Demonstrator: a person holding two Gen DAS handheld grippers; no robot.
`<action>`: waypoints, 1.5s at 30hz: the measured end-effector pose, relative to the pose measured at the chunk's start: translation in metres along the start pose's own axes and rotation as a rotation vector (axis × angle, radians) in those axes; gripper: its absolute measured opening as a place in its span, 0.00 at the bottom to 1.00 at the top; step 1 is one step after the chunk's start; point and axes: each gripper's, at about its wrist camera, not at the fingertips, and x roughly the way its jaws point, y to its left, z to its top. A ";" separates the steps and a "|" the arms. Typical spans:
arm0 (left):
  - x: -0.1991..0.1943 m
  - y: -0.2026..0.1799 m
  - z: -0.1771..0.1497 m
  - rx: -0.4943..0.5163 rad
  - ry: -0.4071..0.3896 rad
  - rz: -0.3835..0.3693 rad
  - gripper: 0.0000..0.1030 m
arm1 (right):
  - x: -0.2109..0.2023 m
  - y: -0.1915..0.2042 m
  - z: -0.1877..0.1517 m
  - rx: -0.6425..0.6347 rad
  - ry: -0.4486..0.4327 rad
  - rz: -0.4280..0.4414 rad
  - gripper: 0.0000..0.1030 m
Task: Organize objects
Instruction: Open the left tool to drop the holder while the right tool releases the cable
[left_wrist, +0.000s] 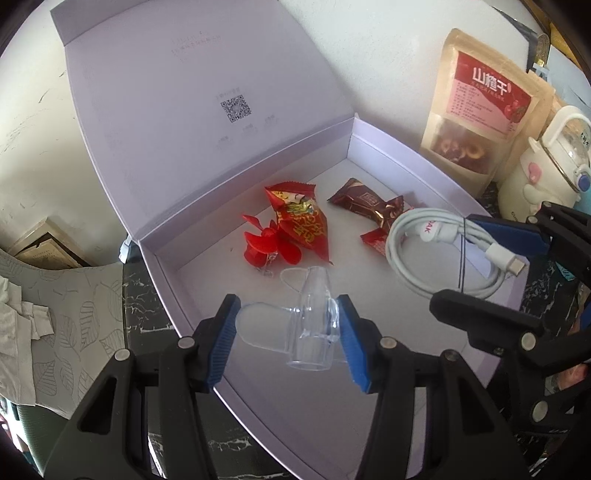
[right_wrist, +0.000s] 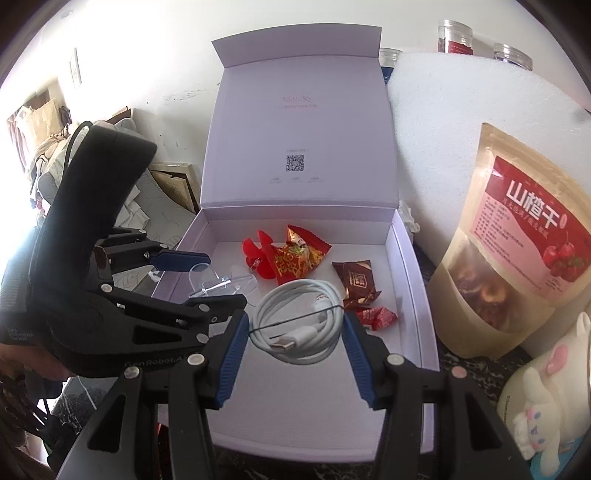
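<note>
A pale lilac box stands with its lid up. Inside lie a red-gold candy wrapper, a brown candy, a small red candy and a red plastic flower piece. My left gripper is shut on a clear plastic piece above the box's left side. My right gripper is shut on a coiled white USB cable over the box's right side.
A hawthorn snack pouch stands right of the box, with a cream bottle and a plush-covered container beside it. A white foam block and jars are behind. The counter is dark marble.
</note>
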 end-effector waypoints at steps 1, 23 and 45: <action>0.002 0.000 0.002 0.004 0.002 0.000 0.50 | 0.002 -0.001 0.001 0.000 0.001 0.001 0.51; 0.033 -0.005 0.023 0.076 0.051 0.029 0.50 | 0.041 -0.028 0.011 0.021 0.036 -0.024 0.51; 0.041 -0.011 0.021 0.061 0.112 -0.006 0.51 | 0.058 -0.038 0.008 0.030 0.113 -0.081 0.52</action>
